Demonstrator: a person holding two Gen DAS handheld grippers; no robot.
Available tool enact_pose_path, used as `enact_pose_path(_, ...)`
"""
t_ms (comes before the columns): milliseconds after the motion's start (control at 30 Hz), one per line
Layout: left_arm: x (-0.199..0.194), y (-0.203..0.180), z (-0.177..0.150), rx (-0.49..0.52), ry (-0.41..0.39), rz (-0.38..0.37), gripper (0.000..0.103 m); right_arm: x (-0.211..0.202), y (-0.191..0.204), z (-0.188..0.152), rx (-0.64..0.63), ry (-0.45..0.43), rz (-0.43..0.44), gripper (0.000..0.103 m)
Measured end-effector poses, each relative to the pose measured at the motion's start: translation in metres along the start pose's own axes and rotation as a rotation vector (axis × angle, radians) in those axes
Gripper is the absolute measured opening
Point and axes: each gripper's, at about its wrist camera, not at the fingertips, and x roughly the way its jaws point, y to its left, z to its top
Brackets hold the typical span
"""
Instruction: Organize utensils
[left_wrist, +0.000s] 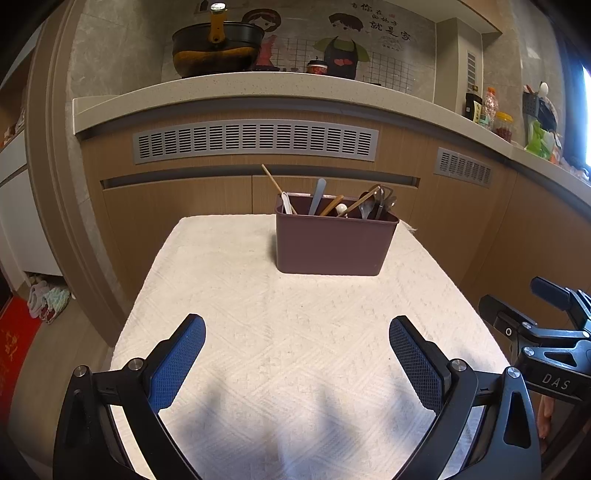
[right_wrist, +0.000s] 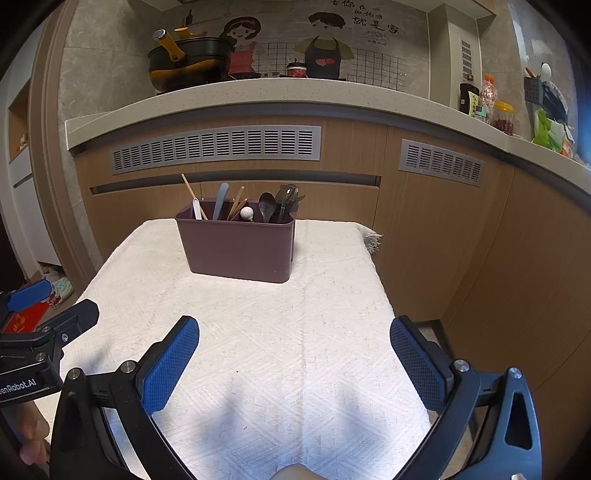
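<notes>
A maroon plastic caddy (left_wrist: 332, 243) stands at the far end of the white textured cloth (left_wrist: 258, 332); it also shows in the right wrist view (right_wrist: 238, 247). Several utensils stick up from it: chopsticks (left_wrist: 275, 186), a pale spatula (left_wrist: 317, 195), dark spoons (left_wrist: 380, 203). My left gripper (left_wrist: 297, 332) is open and empty, low over the near part of the cloth. My right gripper (right_wrist: 295, 334) is open and empty, beside the left one. Each gripper shows at the edge of the other's view: the right one (left_wrist: 535, 328), the left one (right_wrist: 48, 325).
Wooden kitchen cabinets with grey vents (left_wrist: 255, 140) stand behind the table under a speckled counter (left_wrist: 258, 88). A black and yellow pot (left_wrist: 216, 48) sits on the counter. Jars and bottles (left_wrist: 491, 110) stand at the right. Floor with clothes (left_wrist: 48, 299) lies at the left.
</notes>
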Motion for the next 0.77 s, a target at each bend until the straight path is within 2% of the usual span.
enact_pose_path(767, 0.0030, 0.0038, -0.0035, 0.010, 0.000, 0.009, 0.099, -0.0001, 0.0003, -0.0004, 0.002, 0.002, -0.004, 0.103)
